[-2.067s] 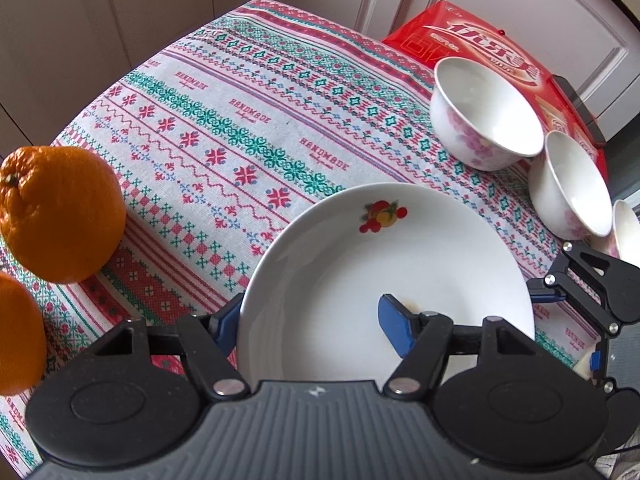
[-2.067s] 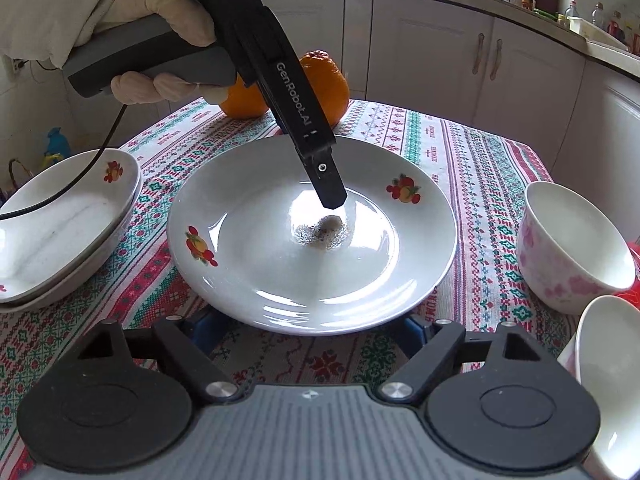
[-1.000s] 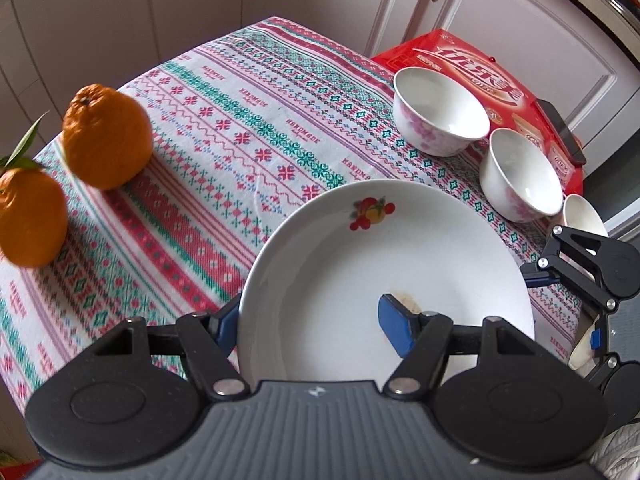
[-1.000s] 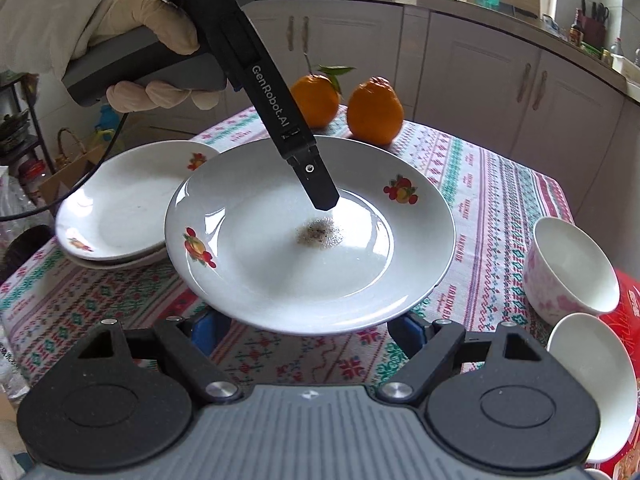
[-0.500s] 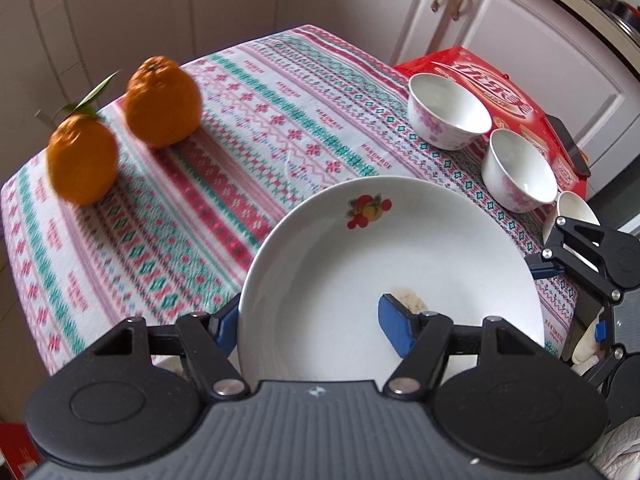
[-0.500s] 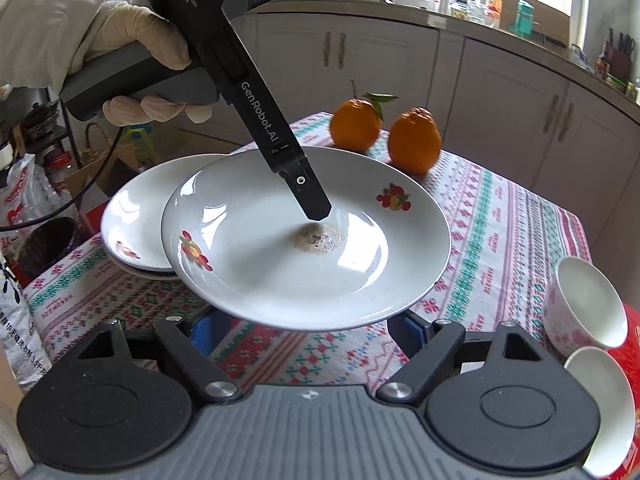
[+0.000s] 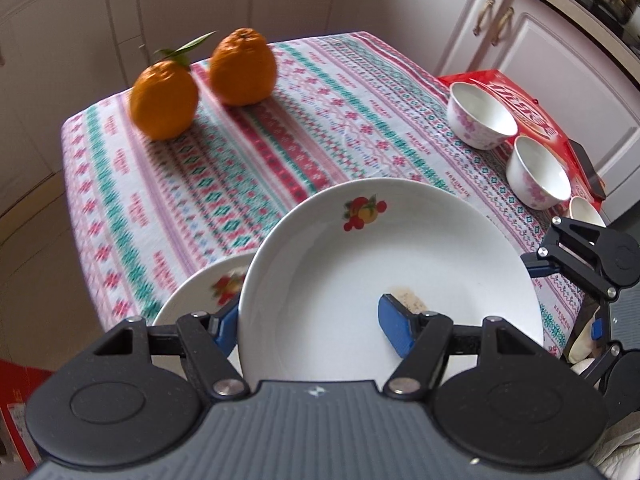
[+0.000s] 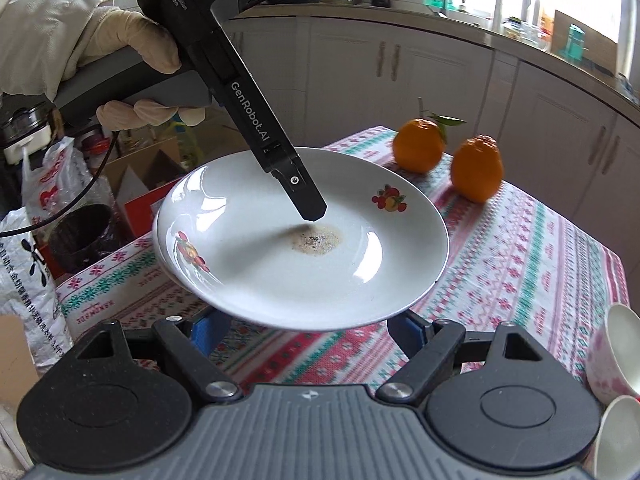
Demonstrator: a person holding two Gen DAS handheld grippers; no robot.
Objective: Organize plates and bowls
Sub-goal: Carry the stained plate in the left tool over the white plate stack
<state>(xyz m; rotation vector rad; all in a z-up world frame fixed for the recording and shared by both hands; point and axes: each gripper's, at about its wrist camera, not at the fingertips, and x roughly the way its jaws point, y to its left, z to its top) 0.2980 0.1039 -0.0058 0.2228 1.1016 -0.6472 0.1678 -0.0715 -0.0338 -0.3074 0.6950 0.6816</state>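
My left gripper (image 7: 310,326) is shut on the near rim of a white plate (image 7: 400,264) with fruit prints and a brown stain, one finger above and one below. It holds the plate in the air, also seen in the right wrist view (image 8: 280,264). Under it lies a stack of like plates (image 7: 200,292) near the table's corner. My right gripper (image 8: 310,330) is open and empty, below the held plate's near edge. White bowls with pink flowers (image 7: 482,120) (image 7: 538,178) stand at the right.
Two oranges (image 7: 164,98) (image 7: 244,66) sit on the patterned tablecloth (image 7: 280,140) at the far side. A red packet (image 7: 520,96) and a dark phone (image 7: 588,168) lie by the bowls. Kitchen cabinets surround the table; bags and a box are on the floor (image 8: 48,216).
The left gripper has carried the plate up and over to the left, above the stack of plates. The right gripper has moved back with it and stays open.
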